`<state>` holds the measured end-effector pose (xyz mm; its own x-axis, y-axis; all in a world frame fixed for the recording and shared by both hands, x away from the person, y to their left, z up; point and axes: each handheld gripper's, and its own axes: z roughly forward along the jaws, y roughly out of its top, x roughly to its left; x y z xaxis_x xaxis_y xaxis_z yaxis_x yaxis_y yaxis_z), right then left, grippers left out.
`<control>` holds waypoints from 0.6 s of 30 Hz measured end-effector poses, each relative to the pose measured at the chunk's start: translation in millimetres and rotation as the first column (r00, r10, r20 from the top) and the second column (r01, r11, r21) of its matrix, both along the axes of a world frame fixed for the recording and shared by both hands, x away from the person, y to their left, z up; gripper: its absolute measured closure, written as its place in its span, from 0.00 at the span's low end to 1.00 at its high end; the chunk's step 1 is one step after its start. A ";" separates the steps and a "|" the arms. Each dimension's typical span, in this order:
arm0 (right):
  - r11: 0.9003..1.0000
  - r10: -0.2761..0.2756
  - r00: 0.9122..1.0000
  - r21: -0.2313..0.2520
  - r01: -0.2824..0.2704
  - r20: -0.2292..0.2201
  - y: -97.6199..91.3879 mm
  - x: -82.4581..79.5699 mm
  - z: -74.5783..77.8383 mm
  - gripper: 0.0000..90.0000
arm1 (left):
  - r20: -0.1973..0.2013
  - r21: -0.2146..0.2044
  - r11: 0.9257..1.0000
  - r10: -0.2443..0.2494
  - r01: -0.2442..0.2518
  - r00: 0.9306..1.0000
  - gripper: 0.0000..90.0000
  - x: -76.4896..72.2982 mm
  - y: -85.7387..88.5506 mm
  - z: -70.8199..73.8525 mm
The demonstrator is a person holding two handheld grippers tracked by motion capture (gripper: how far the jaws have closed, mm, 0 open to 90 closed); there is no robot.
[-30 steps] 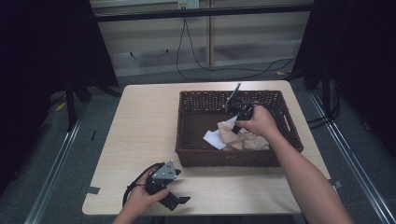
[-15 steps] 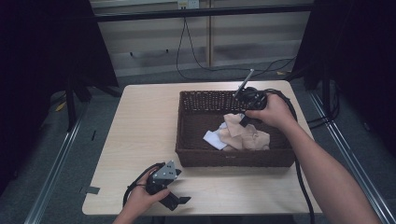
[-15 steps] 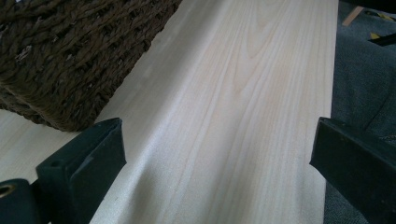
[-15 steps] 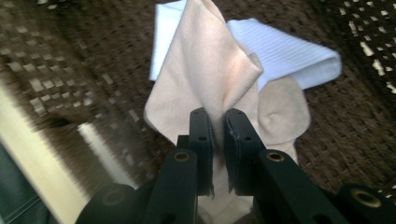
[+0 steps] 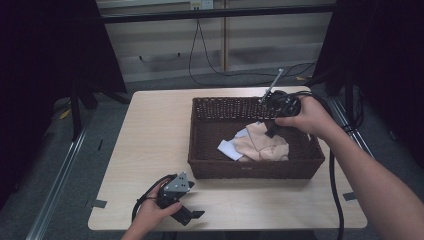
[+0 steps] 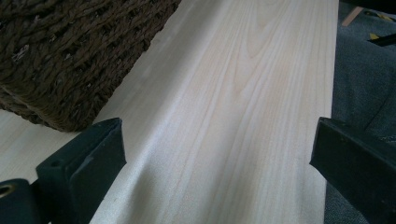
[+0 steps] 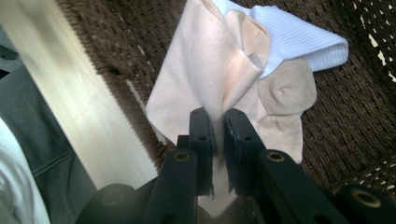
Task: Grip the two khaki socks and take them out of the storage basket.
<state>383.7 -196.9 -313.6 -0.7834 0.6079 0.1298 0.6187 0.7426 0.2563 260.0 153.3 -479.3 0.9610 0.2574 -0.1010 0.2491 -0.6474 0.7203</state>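
Observation:
A dark wicker basket (image 5: 210, 145) stands on the right half of the wooden table (image 5: 155, 135). Inside it lie a peach cloth (image 5: 262, 142) and a white cloth (image 5: 229, 149). My right gripper (image 5: 270, 131) hangs over the basket's far right part, shut on a fold of the peach cloth (image 7: 212, 70), which hangs from its jaws above the basket floor. The white ribbed cloth (image 7: 299, 37) lies just beyond it, beside a tan piece (image 7: 285, 98). My left gripper (image 5: 187, 215) rests on the table near the front edge, its jaws wide apart with nothing between them (image 6: 215, 154).
The basket's corner (image 6: 70, 60) sits close to the left gripper's left jaw. A black cable (image 5: 332, 185) trails from the right gripper along the forearm. Bare wood stretches left of the basket. Floor and metal frame rails surround the table.
My right gripper has risen and moved toward the basket's far right rim, lifting the peach cloth with it. The left gripper has stayed put.

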 end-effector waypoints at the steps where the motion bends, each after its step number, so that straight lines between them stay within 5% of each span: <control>1: 1.000 0.008 1.000 -0.006 -0.008 0.002 -1.0 -1.6 2.3 0.92 | 0.001 0.002 1.000 0.001 -0.001 1.000 0.03 0.0 -0.1 0.1; 7: 0.999 0.039 0.999 0.022 -0.039 -0.001 -4.5 -12.9 15.0 0.92 | -0.002 0.003 1.000 0.001 -0.001 1.000 0.03 -0.3 -0.9 -0.1; 18: 0.991 0.134 0.991 0.004 -0.134 -0.001 4.6 -39.0 21.2 0.91 | -0.002 0.002 1.000 0.002 -0.002 1.000 0.03 -0.3 -1.0 -0.2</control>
<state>344.7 -192.2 -292.3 -0.8573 0.4972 0.1331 0.5144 0.8178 0.2582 259.7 152.3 -479.5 0.9603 0.2593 -0.1026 0.2517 -0.6481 0.7188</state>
